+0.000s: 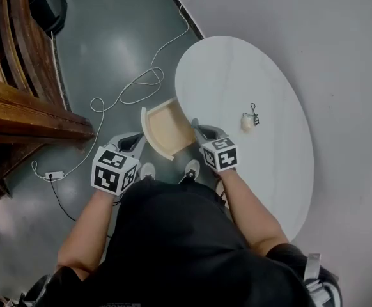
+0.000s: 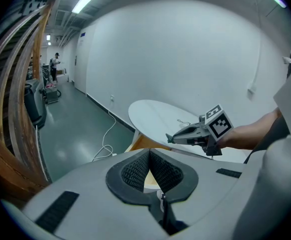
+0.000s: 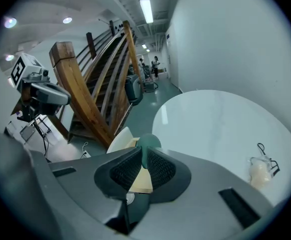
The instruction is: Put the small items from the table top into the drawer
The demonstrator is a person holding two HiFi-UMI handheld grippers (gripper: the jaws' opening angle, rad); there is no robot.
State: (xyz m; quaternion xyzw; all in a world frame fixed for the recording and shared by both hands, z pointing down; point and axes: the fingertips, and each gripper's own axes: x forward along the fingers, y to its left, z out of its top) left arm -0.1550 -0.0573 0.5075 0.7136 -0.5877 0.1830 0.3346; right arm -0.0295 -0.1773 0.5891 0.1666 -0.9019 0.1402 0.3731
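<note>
Head view has the small cream-coloured lump (image 1: 246, 123) and the black wire piece (image 1: 255, 115) lying together near the middle of the white oval table top (image 1: 237, 69), well in from every edge. The pale wooden drawer (image 1: 149, 130) stands pulled out from the table's edge on the person's side, its bare bottom showing.

Both bare forearms reach forward and down, with the grippers tilted downward. The right gripper (image 1: 199, 128) hangs at the drawer's right side, close to the table edge. Its jaws are nearly together and pinch a thin dark-green round-topped piece (image 3: 148, 143); what that piece is cannot be told. The left gripper (image 1: 138, 137) sits just off the drawer's left side, its pads meeting at the tips with nothing between them. A white cable (image 1: 141, 82) trails over the green floor beyond.
</note>
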